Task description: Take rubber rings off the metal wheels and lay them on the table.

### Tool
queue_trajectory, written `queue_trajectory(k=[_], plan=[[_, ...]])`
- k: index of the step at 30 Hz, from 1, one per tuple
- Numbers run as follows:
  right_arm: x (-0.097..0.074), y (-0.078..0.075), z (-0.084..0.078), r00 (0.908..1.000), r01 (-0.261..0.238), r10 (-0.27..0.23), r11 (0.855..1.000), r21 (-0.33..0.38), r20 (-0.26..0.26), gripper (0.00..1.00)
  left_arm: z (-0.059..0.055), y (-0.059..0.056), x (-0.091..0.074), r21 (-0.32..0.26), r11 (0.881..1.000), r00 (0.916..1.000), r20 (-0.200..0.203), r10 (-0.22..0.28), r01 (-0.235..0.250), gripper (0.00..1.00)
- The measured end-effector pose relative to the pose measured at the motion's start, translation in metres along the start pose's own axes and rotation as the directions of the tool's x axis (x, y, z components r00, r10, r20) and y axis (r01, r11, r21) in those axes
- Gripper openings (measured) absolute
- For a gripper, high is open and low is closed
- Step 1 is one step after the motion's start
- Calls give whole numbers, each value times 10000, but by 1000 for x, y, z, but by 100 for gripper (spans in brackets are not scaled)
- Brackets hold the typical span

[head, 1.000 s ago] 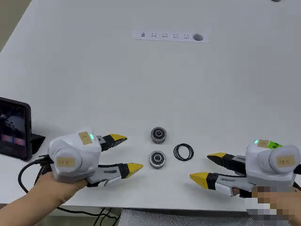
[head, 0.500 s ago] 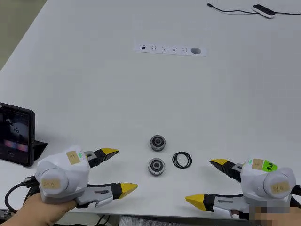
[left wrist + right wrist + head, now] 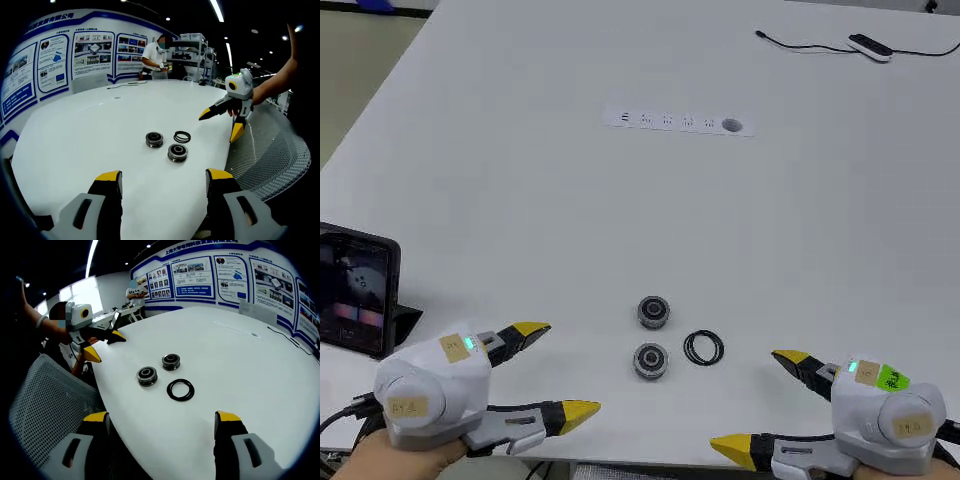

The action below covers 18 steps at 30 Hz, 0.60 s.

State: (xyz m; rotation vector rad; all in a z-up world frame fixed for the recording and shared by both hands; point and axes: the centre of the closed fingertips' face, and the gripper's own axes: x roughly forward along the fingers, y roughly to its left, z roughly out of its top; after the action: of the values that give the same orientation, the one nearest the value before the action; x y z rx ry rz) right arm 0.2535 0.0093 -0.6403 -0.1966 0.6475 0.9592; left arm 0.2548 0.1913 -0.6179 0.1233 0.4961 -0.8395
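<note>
- The white bench [image 3: 620, 200] runs on well ahead of both tools, with a power strip [image 3: 680, 122] lying far beyond their tips
- A tablet [image 3: 355, 290] stands propped well out to the left of the left tool
- The left tool [image 3: 560, 368] hovers over the near edge, jaws spread wide and holding nothing
- The right tool [image 3: 755, 400] faces it from the other side, jaws just as wide and empty too
- Between the two tools, a little ahead of their tips, the far wheel [image 3: 654, 311] and the near wheel [image 3: 651, 360] lie flat, close together but apart; they look dense and hard, likely to skid on the smooth top, so I'd pinch one across its rim to steady it
- The black rubber rings [image 3: 704, 348] lie flat just beside the near wheel, on the right tool's side; I can't tell whether either wheel carries another; they look thin, light and stretchy, best hooked at the edge
</note>
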Motion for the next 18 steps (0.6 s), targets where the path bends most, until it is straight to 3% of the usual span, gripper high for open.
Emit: queue_trajectory(k=[6,9,18], plan=[[0,4,1,10000,12,-12,10000,-87,83,90,-4,-4,-3,-4,10000,10000,8,17,-17,72],[1,6,8,9993,62,-52,9997,-250,377,92,-5,-5,-6,-24,10000,10000,47,37,-37,74],[2,6,12,9987,196,-186,9996,-215,464,95,-9,-2,-15,-183,9997,9998,111,136,-134,77]])
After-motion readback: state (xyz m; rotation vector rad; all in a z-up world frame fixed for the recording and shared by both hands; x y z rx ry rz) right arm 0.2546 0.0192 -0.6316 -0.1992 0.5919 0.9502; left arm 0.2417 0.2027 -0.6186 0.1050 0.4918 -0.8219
